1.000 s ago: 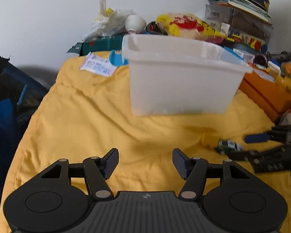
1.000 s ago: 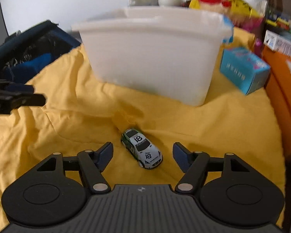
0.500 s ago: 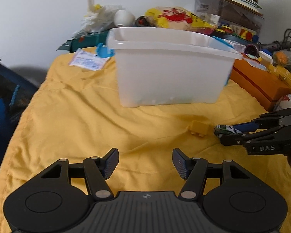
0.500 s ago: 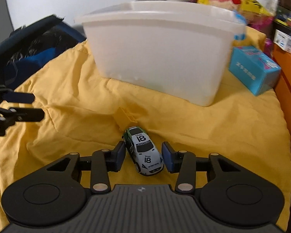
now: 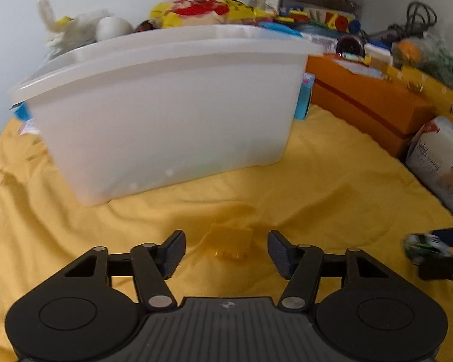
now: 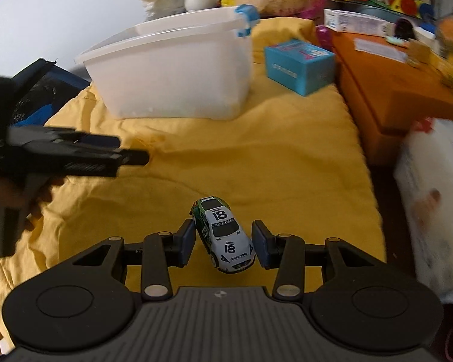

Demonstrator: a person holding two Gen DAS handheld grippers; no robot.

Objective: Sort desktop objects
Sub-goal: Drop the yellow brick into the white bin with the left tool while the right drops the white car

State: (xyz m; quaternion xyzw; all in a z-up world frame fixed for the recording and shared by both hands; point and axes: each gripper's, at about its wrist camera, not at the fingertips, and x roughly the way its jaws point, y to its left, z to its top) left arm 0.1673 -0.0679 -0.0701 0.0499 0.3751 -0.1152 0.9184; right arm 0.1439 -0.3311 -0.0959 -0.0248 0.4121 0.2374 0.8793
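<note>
A small yellow block lies on the yellow cloth, between the fingers of my left gripper. Its jaws are closing and the pads stand clear of the block on both sides. My right gripper is shut on a white and green toy car marked 18, nose pointing away. The left wrist view shows that car at the far right edge. The white plastic bin stands just beyond the block. In the right wrist view the left gripper reaches in from the left, in front of the bin.
An orange box and a white pack line the right side. A blue carton sits right of the bin. Bags, toys and boxes pile up behind the bin. A dark bag hangs off the left edge.
My right gripper closed on the toy car and carried it sideways. My left gripper moved right and closer to the bin, and now straddles the yellow block.
</note>
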